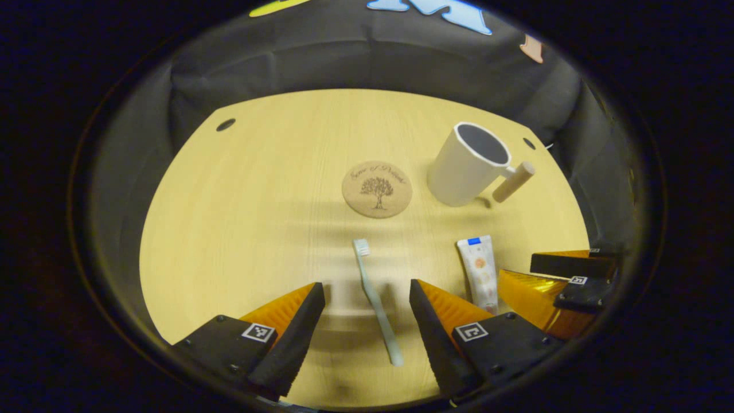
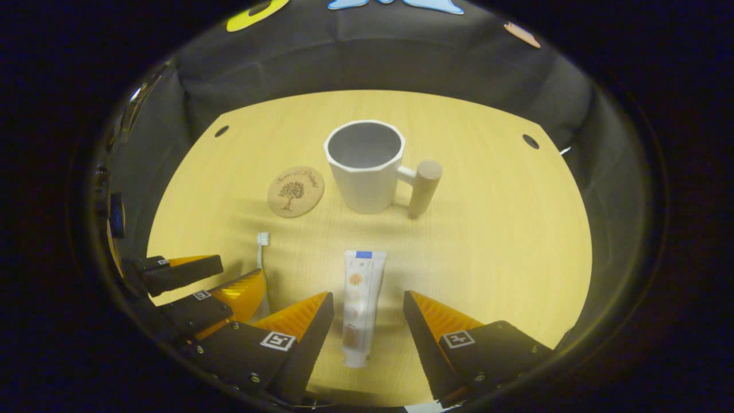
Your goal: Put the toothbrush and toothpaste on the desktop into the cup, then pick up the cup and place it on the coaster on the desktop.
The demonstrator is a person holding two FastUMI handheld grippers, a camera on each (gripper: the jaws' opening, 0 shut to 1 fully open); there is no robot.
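A pale wooden table (image 2: 493, 252) stood in front of a black cloth wall (image 2: 367, 63), with small dark holes near its far corners. In the right gripper view, going left to right, the left claw (image 2: 215, 281) sat at the table's near left edge with its fingers apart, just beside the toothbrush (image 2: 262, 244). Beyond it lay the round cork coaster (image 2: 296, 191), and next to that stood the upright white cup (image 2: 364, 166), its wooden handle (image 2: 425, 188) pointing right. The toothpaste (image 2: 359, 307) lay flat in front of the cup, cap end towards it, between the wide-spread fingers of the right claw (image 2: 368, 321), which did not touch it. In the left gripper view the left claw (image 1: 367, 312) was likewise wide, with the toothbrush (image 1: 375, 301) lying untouched on the table between its fingers and its bristles pointing at the coaster (image 1: 377, 189). Farther right lay the toothpaste (image 1: 479, 271), then the right claw (image 1: 559, 275), with the cup (image 1: 467, 166) beyond.
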